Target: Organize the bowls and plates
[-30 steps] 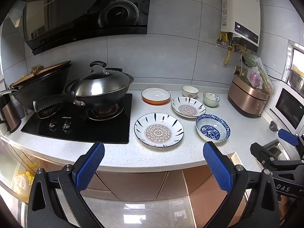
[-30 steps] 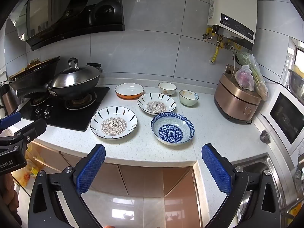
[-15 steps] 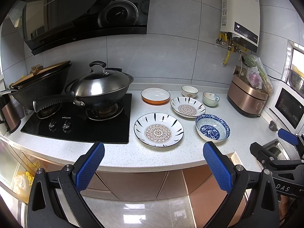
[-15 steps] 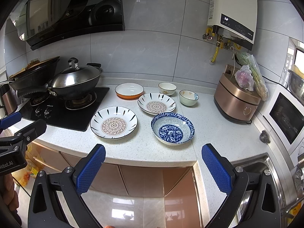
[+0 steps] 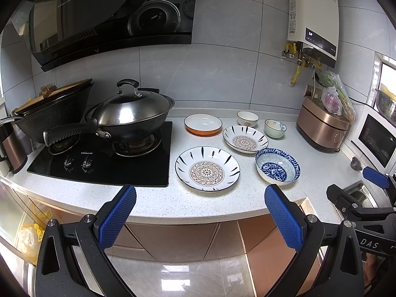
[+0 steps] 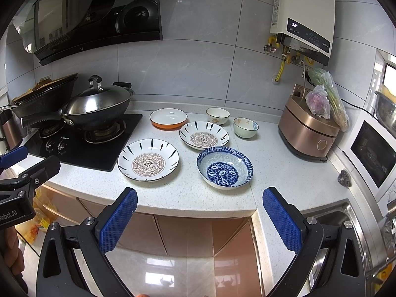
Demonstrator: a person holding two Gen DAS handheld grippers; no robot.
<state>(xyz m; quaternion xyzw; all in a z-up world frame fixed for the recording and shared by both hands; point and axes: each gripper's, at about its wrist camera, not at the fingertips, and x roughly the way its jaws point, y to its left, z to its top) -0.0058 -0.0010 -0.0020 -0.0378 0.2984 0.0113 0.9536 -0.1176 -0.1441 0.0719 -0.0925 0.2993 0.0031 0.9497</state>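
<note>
On the white counter [image 5: 153,198] lie a large patterned plate [image 5: 207,168] [image 6: 148,159], a smaller patterned plate [image 5: 245,139] [image 6: 204,135], a blue floral bowl [image 5: 277,169] [image 6: 224,167], an orange-rimmed dish [image 5: 203,124] [image 6: 168,118], a small white bowl [image 5: 247,118] [image 6: 217,115] and a pale green bowl [image 5: 275,128] [image 6: 245,127]. My left gripper [image 5: 200,217] is open and empty, in front of the counter edge. My right gripper [image 6: 200,216] is open and empty, also short of the counter edge.
A lidded wok [image 5: 128,116] and a second pan [image 5: 49,113] sit on the black hob [image 5: 104,163] at left. A copper rice cooker [image 6: 308,128], a microwave [image 6: 371,148] and a sink [image 6: 331,217] are at right. Cabinets stand below the counter.
</note>
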